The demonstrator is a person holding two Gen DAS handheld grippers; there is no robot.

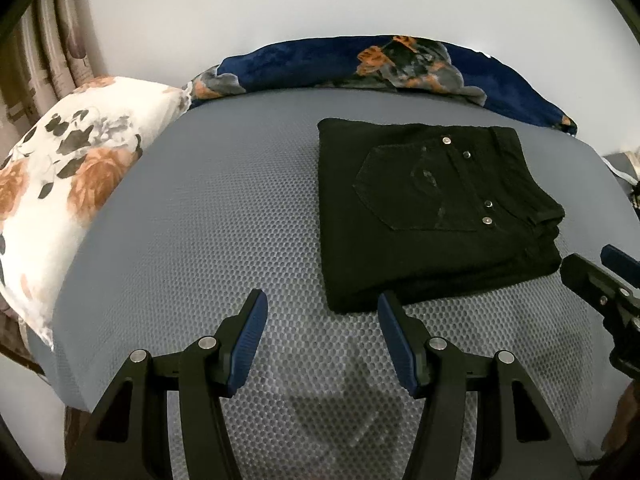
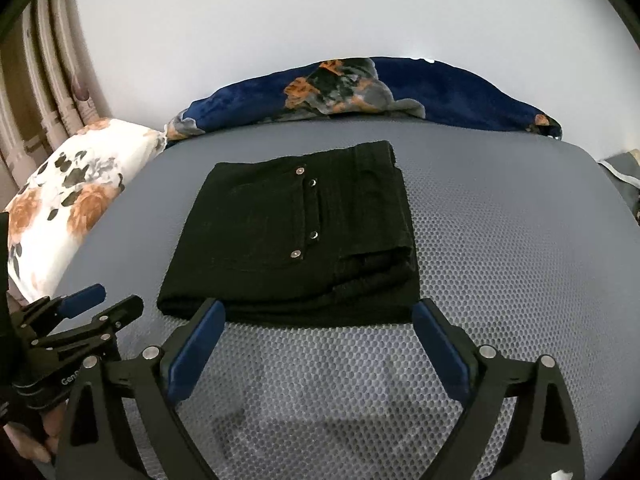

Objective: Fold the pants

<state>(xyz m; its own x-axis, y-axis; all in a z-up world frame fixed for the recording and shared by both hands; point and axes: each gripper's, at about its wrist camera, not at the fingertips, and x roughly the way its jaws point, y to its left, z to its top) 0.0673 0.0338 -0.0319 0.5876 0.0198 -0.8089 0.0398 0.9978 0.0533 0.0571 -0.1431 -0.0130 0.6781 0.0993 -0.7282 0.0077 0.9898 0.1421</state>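
Observation:
Black pants (image 1: 420,208) (image 2: 280,240) lie folded into a compact rectangle on the grey mesh mattress (image 1: 200,220) (image 2: 500,260), back pocket and metal rivets facing up. My left gripper (image 1: 322,300) is open just in front of the stack's near left corner, with only mattress between its blue pads. My right gripper (image 2: 320,308) stands wide open at the stack's near edge, its fingers apart from the cloth and holding nothing. Each gripper also shows at the edge of the other's view: the right gripper (image 1: 592,276) and the left gripper (image 2: 100,300).
A white floral pillow (image 1: 72,184) (image 2: 68,200) lies at the bed's left end. A dark blue floral blanket (image 1: 360,64) (image 2: 400,88) is bunched along the far edge against the white wall. Curtains (image 1: 48,40) hang at far left. A person's hand (image 2: 36,440) holds the left gripper.

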